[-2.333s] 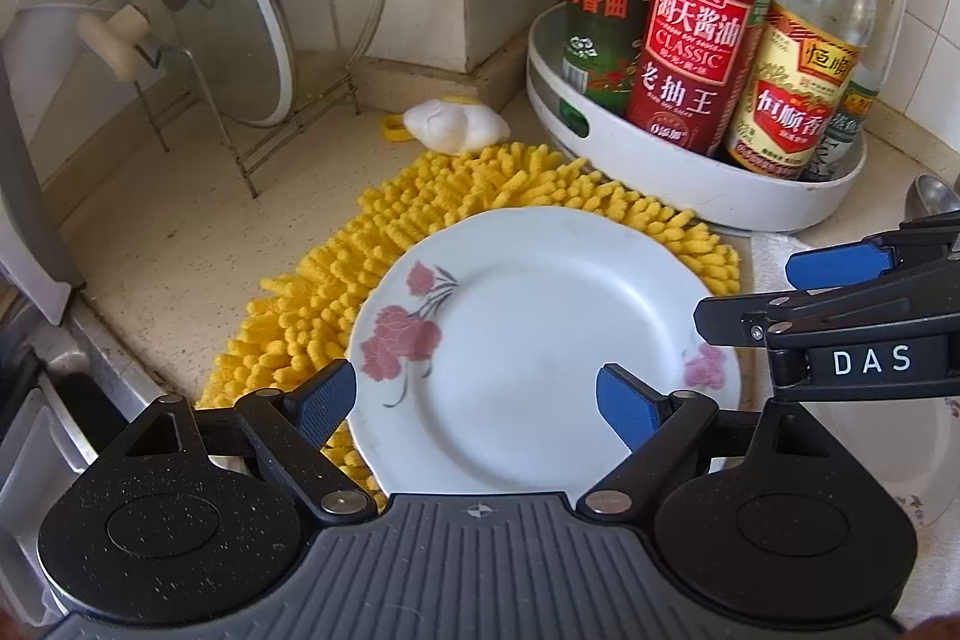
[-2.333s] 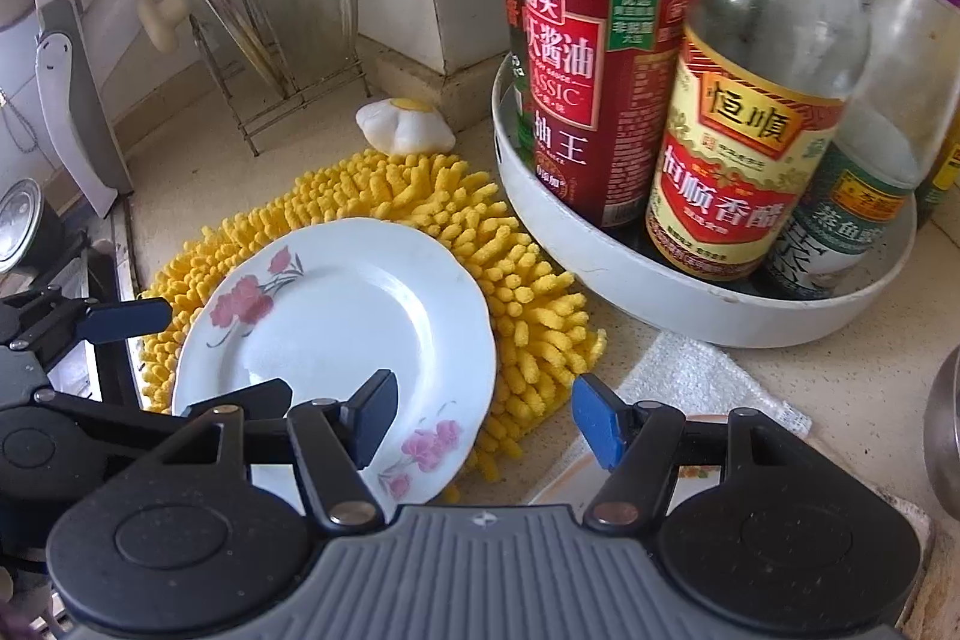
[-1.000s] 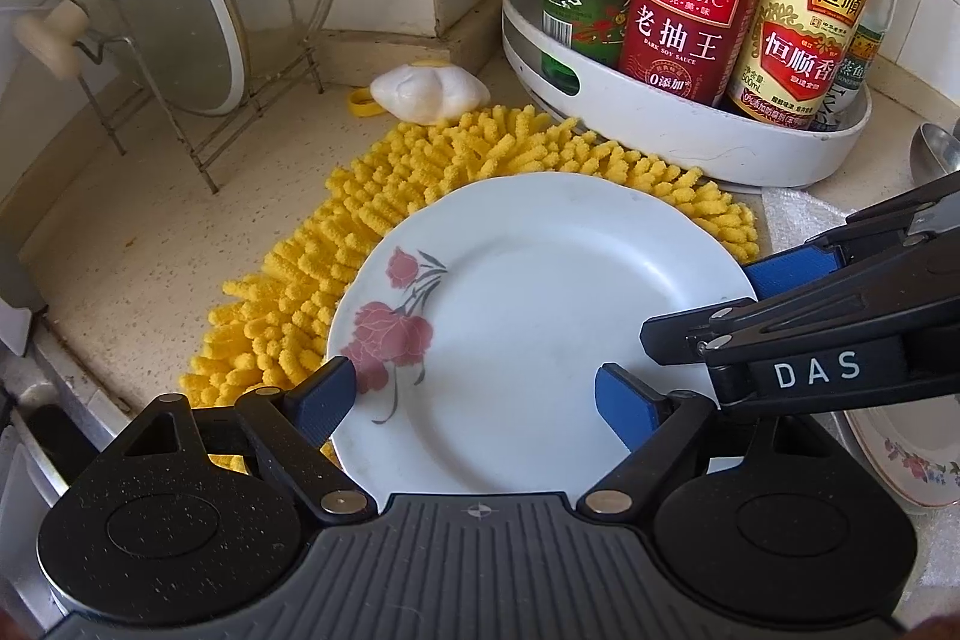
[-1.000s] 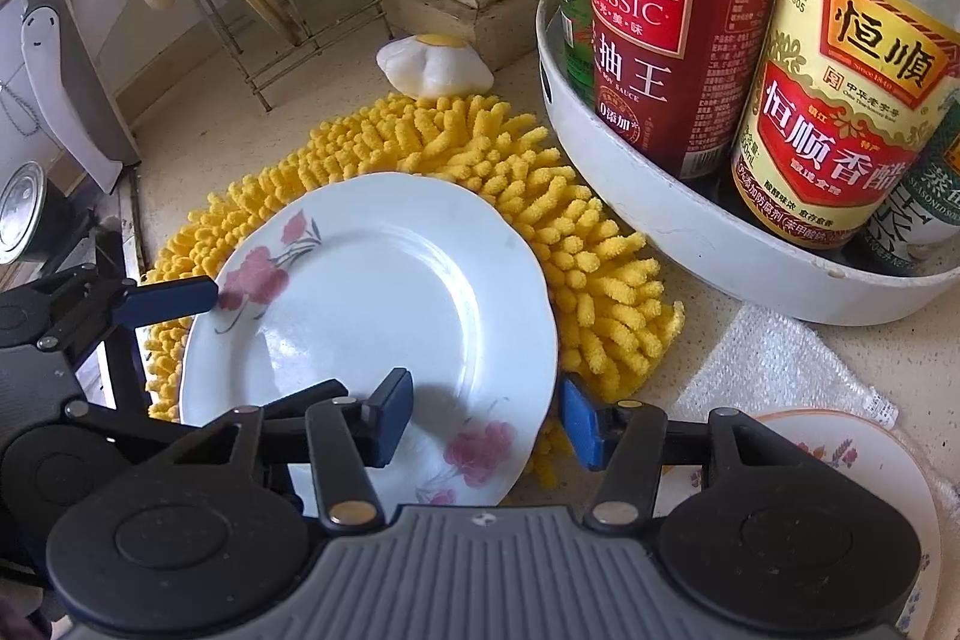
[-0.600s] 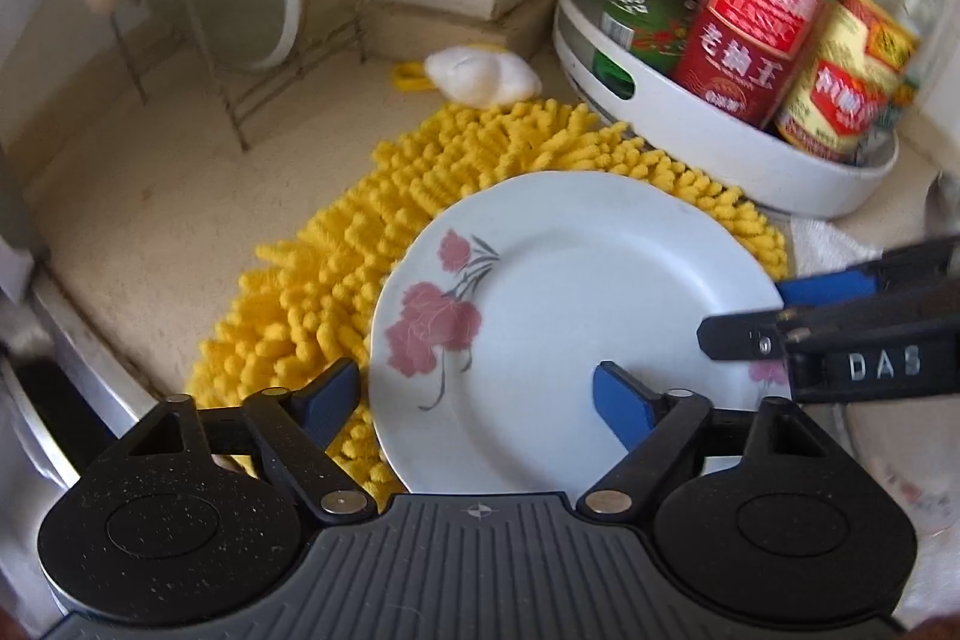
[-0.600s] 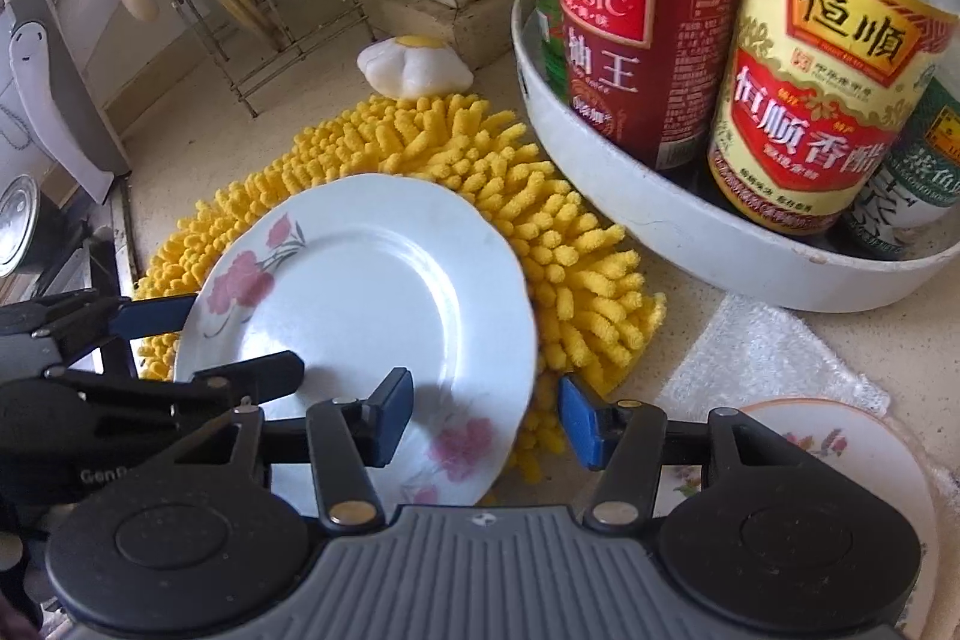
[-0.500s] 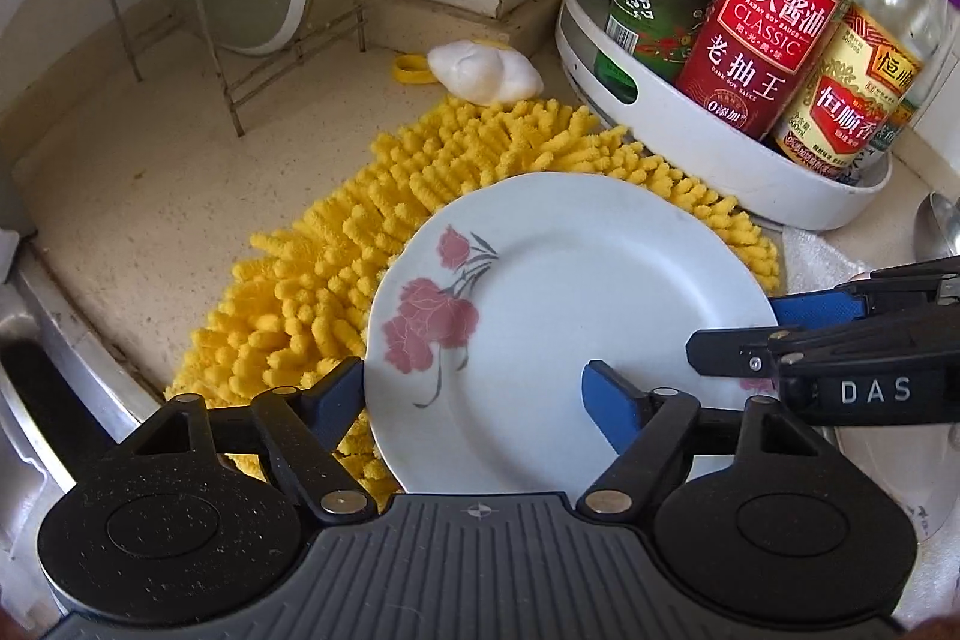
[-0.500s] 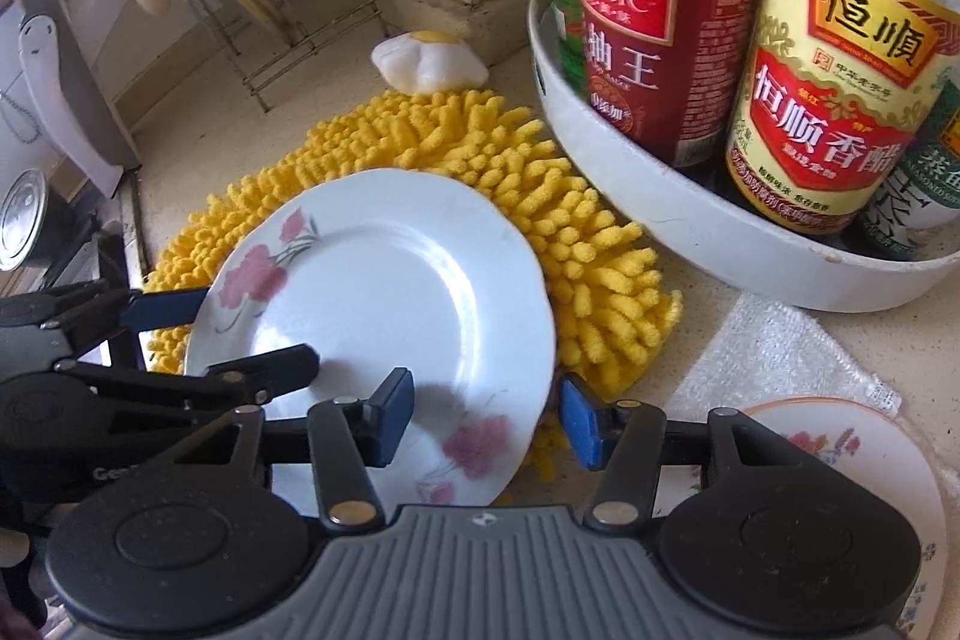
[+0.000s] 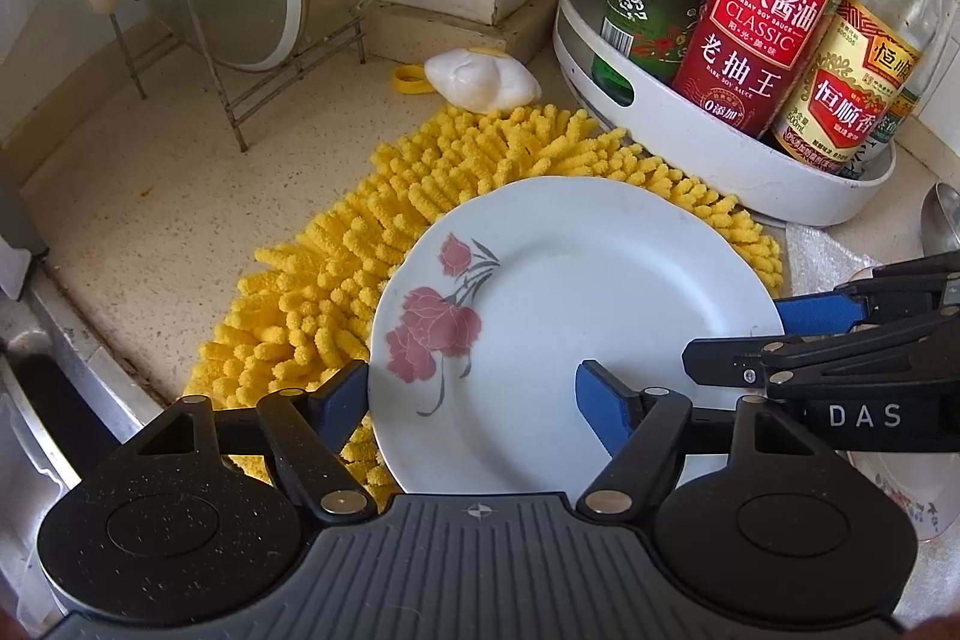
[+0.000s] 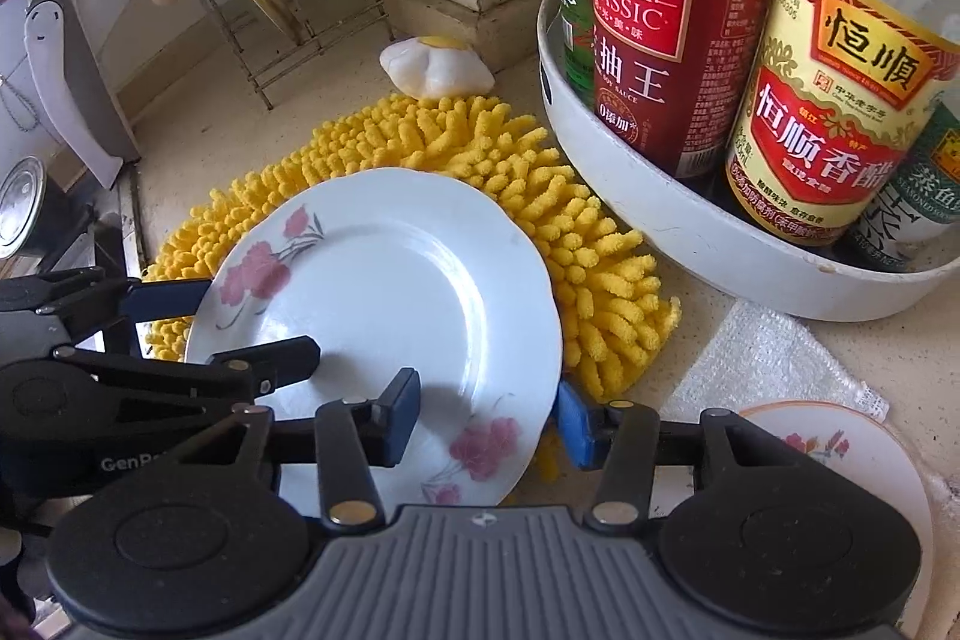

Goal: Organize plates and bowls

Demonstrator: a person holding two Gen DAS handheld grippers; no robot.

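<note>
The flowered plate (image 9: 570, 316) is straddled, not yet clamped, by the closing left gripper (image 9: 471, 394) and right gripper (image 10: 486, 415); lifting is judged still undone.

The plate (image 9: 576, 292) lies on the mat (image 9: 336, 280), tray (image 9: 690, 142) behind.

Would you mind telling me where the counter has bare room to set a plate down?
The widest bare patch of counter lies between the yellow mat, the lid rack and the sink edge. It is crowded to the right: the bottle tray, a white cloth and a second plate fill that side, and the flowered plate covers the mat.
</note>
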